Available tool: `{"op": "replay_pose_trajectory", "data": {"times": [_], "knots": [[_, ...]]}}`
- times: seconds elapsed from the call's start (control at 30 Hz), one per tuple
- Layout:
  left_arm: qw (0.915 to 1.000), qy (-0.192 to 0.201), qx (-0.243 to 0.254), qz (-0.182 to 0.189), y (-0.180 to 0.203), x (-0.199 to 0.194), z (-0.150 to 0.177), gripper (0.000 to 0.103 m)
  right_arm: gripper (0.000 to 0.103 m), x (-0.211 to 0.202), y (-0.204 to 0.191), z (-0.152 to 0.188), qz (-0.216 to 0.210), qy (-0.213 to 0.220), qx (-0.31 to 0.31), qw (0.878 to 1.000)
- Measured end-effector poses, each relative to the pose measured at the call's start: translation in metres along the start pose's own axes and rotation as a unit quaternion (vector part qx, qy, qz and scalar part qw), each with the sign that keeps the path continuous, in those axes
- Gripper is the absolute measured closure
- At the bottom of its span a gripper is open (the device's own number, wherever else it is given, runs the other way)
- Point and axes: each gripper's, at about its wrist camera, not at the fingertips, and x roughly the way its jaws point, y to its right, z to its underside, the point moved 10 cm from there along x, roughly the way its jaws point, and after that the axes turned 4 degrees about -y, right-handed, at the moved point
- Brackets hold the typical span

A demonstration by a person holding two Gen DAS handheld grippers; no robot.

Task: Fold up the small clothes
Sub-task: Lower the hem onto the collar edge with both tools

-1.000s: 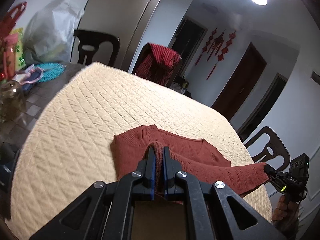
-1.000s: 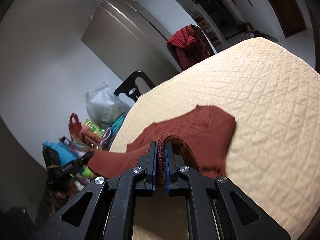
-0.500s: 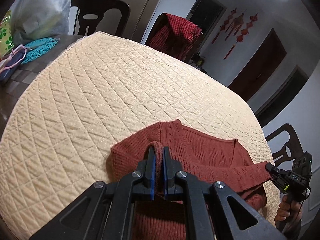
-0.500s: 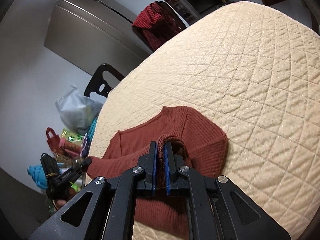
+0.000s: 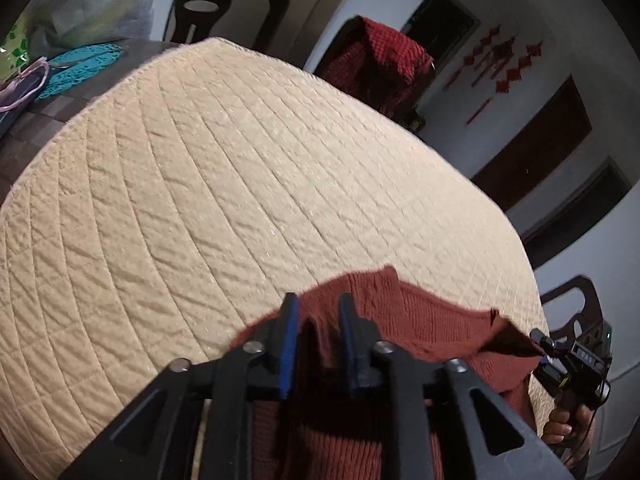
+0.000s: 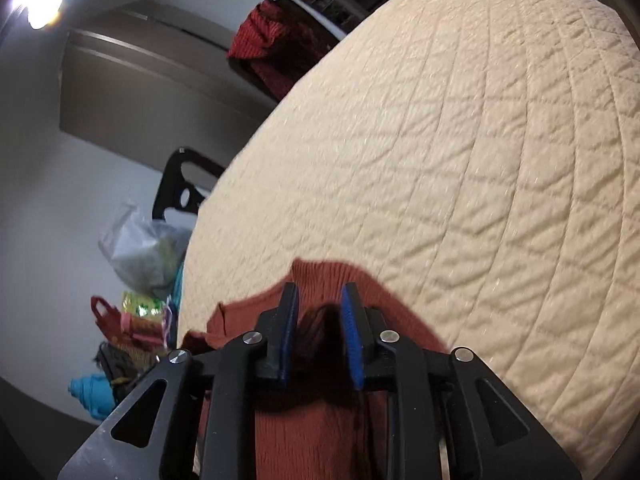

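Holding a hand-held gripper in each hand, you have both aimed down at the rust-red knitted sweater [image 5: 420, 320], which lies on the cream quilted cover [image 5: 240, 200] at the near edge of the desk.

Left hand-held gripper [image 5: 318, 320]: your jaws are opening. A raised fold of the sweater stands in the gap between the blue pads [image 5: 289, 344], and the pads do not press on it.

Right hand-held gripper [image 6: 318, 312]: your jaws are likewise opening. A dark bunched ridge of the same sweater sits between the blue pads [image 6: 352, 340], clear of the left-side pad; contact with the other cannot be confirmed.

In the left wrist view, your right hand-held gripper appears at the right edge of the desk, with a corner of the sweater reaching to its tip and your hand [image 5: 568, 426] below it.

Surroundings noted: a dark chair [image 5: 224, 4] at the far left corner, a red garment [image 5: 380, 64] draped over a second chair at the far edge, a grey plastic bag [image 6: 140, 252] and a teal mat [image 5: 76, 66] on the bare desk surface beyond the cover's left edge.
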Motion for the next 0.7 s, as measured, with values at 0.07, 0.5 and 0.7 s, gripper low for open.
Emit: {"op": "replay_pose_trajectory", "data": {"times": [0.07,0.5,0.7], "knots": [[0.9999,0.016,-0.003,-0.007,-0.003,-0.008,-0.005,0.079,0.080,-0.005,0.002,-0.004,0.005,0.012,-0.001,1.000],[0.9962,0.024,0.082,-0.013,0.030,-0.015,0.001,0.079,0.080,-0.005,-0.023,0.005,0.063,0.013,-0.115,0.991],[0.9901,0.017,0.129,-0.053,0.037,0.006,-0.005,0.079,0.080,0.016,-0.017,-0.001,0.117,-0.008,-0.156,0.981]]}}
